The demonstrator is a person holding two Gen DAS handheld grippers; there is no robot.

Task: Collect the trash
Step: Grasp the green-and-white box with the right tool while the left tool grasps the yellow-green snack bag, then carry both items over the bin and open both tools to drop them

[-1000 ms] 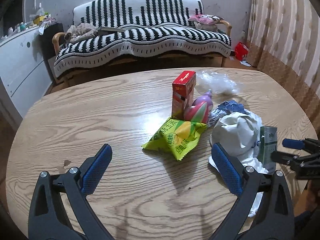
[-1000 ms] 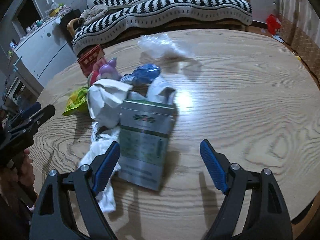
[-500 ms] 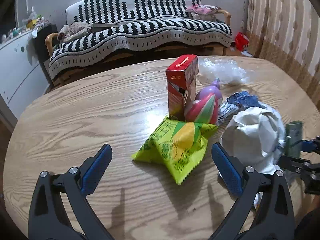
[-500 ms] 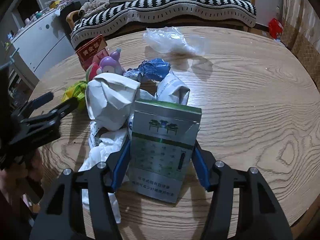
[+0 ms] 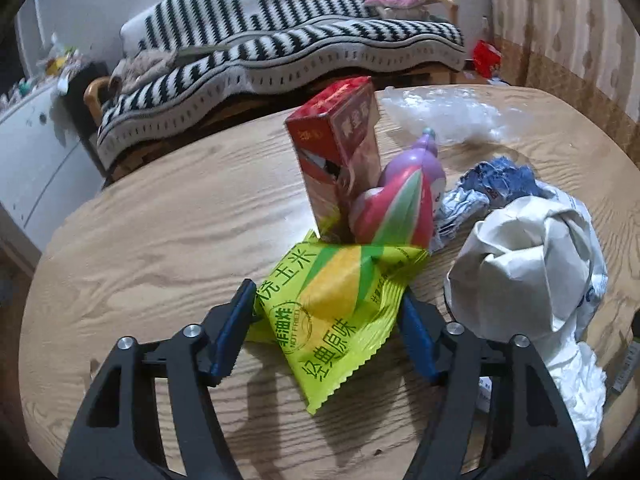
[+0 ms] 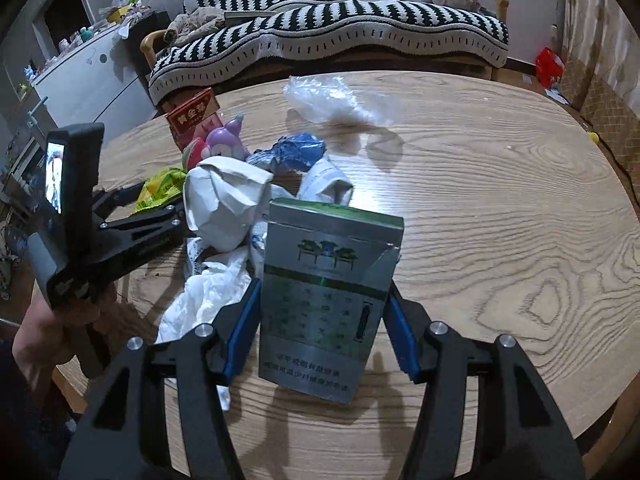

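Note:
A yellow-green snack bag (image 5: 332,304) lies on the wooden table (image 5: 160,240), between the blue pads of my left gripper (image 5: 326,292). Its jaws are closing and both pads touch the bag's edges. The right wrist view shows that same left gripper (image 6: 172,204) from the side, held in a person's hand (image 6: 44,332). My right gripper (image 6: 322,288) is shut on a silver-green cigarette box (image 6: 328,280), which stands upright between its pads. Beside the box lies crumpled white paper (image 6: 224,200).
Behind the bag stand a red carton (image 5: 340,148) and a pink-purple toy (image 5: 400,200). To the right lie a blue wrapper (image 5: 496,176), white paper (image 5: 528,256) and a clear plastic bag (image 5: 444,112). A striped sofa (image 5: 280,40) stands beyond the table.
My left gripper has moved forward and down over the snack bag and its jaws have narrowed onto it. My right gripper has shut on the cigarette box.

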